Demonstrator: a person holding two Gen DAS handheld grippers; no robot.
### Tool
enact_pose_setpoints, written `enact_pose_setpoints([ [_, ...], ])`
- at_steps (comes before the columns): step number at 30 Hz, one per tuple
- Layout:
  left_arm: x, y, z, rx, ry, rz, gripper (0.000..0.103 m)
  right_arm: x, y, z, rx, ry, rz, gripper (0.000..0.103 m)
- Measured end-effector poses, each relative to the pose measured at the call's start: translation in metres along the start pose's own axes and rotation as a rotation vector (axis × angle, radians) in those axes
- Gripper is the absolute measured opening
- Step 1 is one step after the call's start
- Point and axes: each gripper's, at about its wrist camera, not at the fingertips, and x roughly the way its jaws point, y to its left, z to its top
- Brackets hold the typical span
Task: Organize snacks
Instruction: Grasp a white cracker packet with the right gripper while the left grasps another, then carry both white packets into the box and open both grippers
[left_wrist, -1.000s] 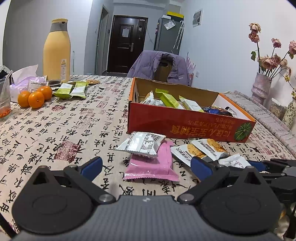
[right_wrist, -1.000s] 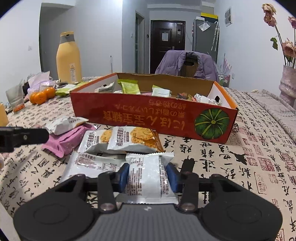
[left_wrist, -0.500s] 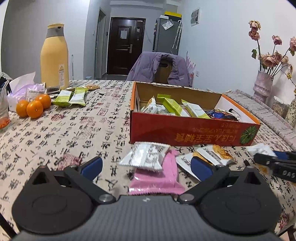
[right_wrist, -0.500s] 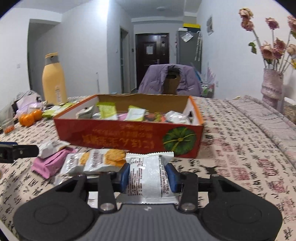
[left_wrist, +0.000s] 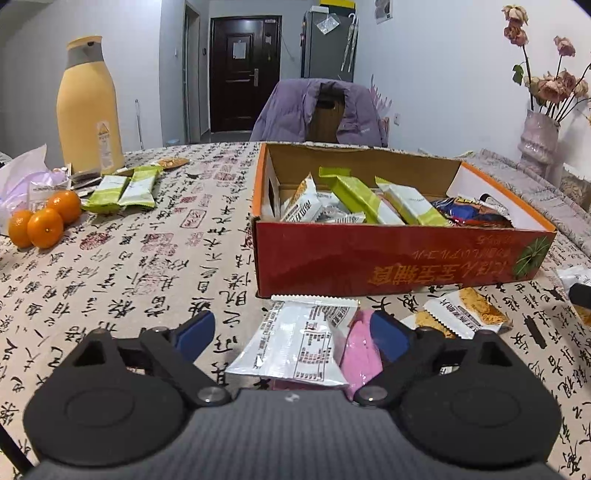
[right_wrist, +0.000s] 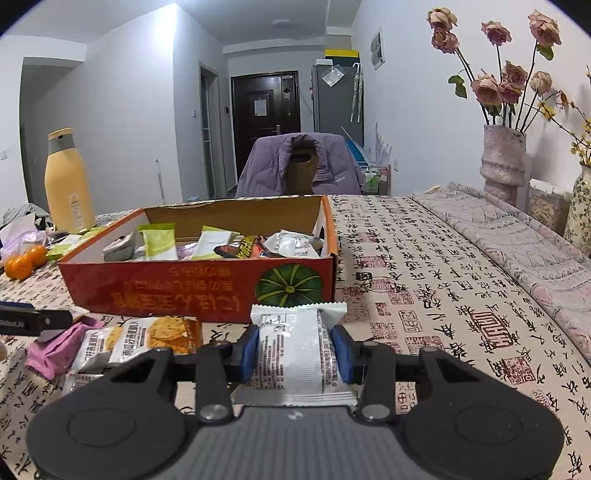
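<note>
Before the red box (right_wrist: 192, 291), on the counter (right_wrist: 443, 295): right gripper (right_wrist: 298, 349) clenched on white packet (right_wrist: 291, 350); left gripper (left_wrist: 291, 332) closing, released, around silver packet (left_wrist: 295, 347). Risk: catching pink wrapper (left_wrist: 360, 347) too.

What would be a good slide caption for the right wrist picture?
Right gripper holds a white snack packet in front of the red box of snacks.

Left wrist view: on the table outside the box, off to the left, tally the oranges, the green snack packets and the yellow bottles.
oranges: 3
green packets: 2
yellow bottle: 1
Total: 6
</note>
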Motion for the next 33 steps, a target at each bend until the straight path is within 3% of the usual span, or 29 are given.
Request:
enact_pose_setpoints([
  [2, 0.004, -0.001, -0.001, -0.003, 0.006, -0.006, 0.078, 0.0, 0.0, 0.0, -0.001, 0.002, 0.001, 0.041],
  [6, 0.006, 0.0, -0.001, -0.01, 0.009, -0.022, 0.07, 0.001, 0.003, -0.001, -0.006, 0.004, 0.011, 0.041],
  [9, 0.004, -0.001, -0.001, -0.004, 0.005, -0.036, 0.06, 0.001, 0.004, -0.001, -0.008, 0.004, 0.016, 0.041],
  [11, 0.003, -0.002, -0.001, -0.003, 0.001, -0.052, 0.049, 0.001, 0.004, -0.001, -0.008, 0.004, 0.018, 0.041],
  [13, 0.001, -0.003, -0.002, 0.002, -0.005, -0.053, 0.046, 0.001, 0.004, -0.002, -0.008, 0.005, 0.021, 0.041],
  [33, -0.049, -0.017, 0.012, 0.029, -0.17, -0.065, 0.043, -0.007, 0.01, 0.009, -0.024, -0.045, 0.042, 0.041],
])
